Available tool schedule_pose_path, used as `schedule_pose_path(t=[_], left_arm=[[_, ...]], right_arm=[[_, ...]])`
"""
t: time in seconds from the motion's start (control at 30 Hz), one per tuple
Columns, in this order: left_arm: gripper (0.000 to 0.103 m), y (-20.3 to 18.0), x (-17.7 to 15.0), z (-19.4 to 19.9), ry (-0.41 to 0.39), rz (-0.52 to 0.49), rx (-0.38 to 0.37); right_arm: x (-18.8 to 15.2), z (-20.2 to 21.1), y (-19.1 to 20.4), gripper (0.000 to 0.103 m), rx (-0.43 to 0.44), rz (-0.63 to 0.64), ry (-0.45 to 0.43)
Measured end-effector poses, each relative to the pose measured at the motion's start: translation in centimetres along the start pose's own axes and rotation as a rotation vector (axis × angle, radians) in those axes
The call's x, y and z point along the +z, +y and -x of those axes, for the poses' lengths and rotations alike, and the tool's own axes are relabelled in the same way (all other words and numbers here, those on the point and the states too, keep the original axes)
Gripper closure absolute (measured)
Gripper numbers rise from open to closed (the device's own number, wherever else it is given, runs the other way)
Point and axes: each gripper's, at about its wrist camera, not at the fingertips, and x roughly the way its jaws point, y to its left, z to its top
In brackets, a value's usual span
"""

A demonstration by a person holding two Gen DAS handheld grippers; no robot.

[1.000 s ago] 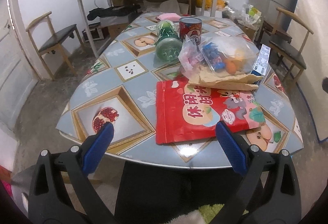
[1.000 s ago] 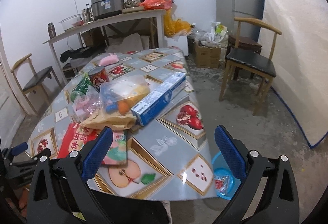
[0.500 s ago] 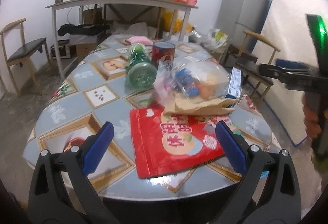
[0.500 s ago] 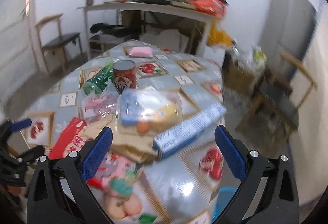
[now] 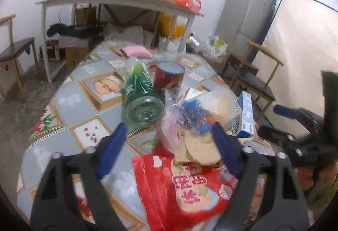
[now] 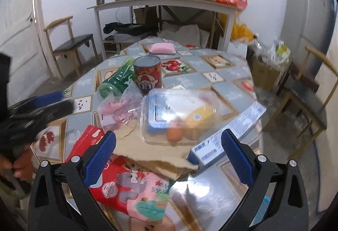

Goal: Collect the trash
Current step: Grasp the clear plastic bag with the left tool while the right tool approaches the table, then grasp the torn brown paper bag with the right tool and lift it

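Left claw (image 5: 169, 144) just narrowing, nothing gripped, right claw (image 6: 168, 146) apart: clamp crinkly clear bag (image 5: 179, 118) firmly.

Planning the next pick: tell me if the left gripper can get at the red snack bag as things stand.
Probably yes. The left gripper is open, with nothing between its fingers, over the near end of the red snack bag. Torn cardboard and a clear bag cover only the far end.
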Motion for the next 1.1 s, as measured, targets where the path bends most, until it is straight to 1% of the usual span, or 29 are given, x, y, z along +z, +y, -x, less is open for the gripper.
schedule_pose_path(t=[0.07, 0.1, 0.13, 0.17, 0.23, 0.27, 0.3, 0.5, 0.67, 0.7, 0.8, 0.87, 0.93, 1.0, 1.1], left_arm=[[0.048, 0.4, 0.6, -2.0, 0.060, 0.022, -0.007], [0.049, 0.7, 0.9, -3.3, 0.097, 0.043, -0.020], [0.054, 0.9, 0.9, -4.2, 0.123, 0.054, -0.020], [0.062, 1.0, 0.8, -4.9, 0.141, 0.062, -0.017], [0.070, 1.4, 0.9, -6.4, 0.182, 0.076, 0.000], [0.081, 1.4, 0.7, -6.9, 0.199, 0.077, 0.007], [0.084, 1.5, 0.7, -7.2, 0.208, 0.082, 0.006], [0.087, 0.9, 0.3, -6.3, 0.172, 0.065, 0.044], [0.088, -0.7, -0.1, -3.7, 0.111, 0.025, 0.082], [0.088, -1.1, -0.1, -3.0, 0.086, 0.013, 0.088], [0.089, -1.9, -0.3, -1.0, 0.020, -0.007, 0.076], [0.089, -2.3, -0.3, 0.5, -0.028, -0.011, 0.047], [0.089, -2.4, -0.3, 1.8, -0.057, -0.006, 0.032], [0.089, -2.1, -0.5, 2.9, -0.070, 0.014, 0.023], [0.089, -1.1, -1.2, 3.9, -0.060, 0.058, 0.007]], right_arm=[[-0.5, -0.2, -0.4, 0.006, 0.001, -0.030, 0.010], [-0.7, -0.3, -0.5, 0.006, 0.004, -0.044, 0.015], [-0.9, -0.4, -0.8, 0.006, 0.008, -0.060, 0.020], [-1.1, -0.5, -1.1, 0.006, 0.010, -0.073, 0.024], [-1.3, -0.7, -1.5, 0.006, 0.013, -0.090, 0.029], [-1.4, -0.8, -1.6, 0.006, 0.013, -0.096, 0.030], [-1.5, -0.8, -1.8, 0.006, 0.012, -0.102, 0.031], [-2.2, -0.8, -2.5, 0.006, 0.002, -0.112, 0.038], [-2.3, -0.3, -2.7, 0.006, -0.005, -0.113, 0.028], [-2.3, -0.1, -2.7, 0.006, -0.008, -0.112, 0.023], [-2.2, 0.6, -2.9, 0.006, -0.017, -0.112, 0.006], [-1.9, 1.1, -3.0, 0.006, -0.018, -0.113, -0.005], [-1.6, 1.6, -3.1, 0.006, -0.018, -0.113, -0.018], [-1.2, 2.2, -3.2, 0.006, -0.003, -0.116, -0.030], [-1.0, 2.6, -3.2, 0.006, 0.027, -0.126, -0.036]])
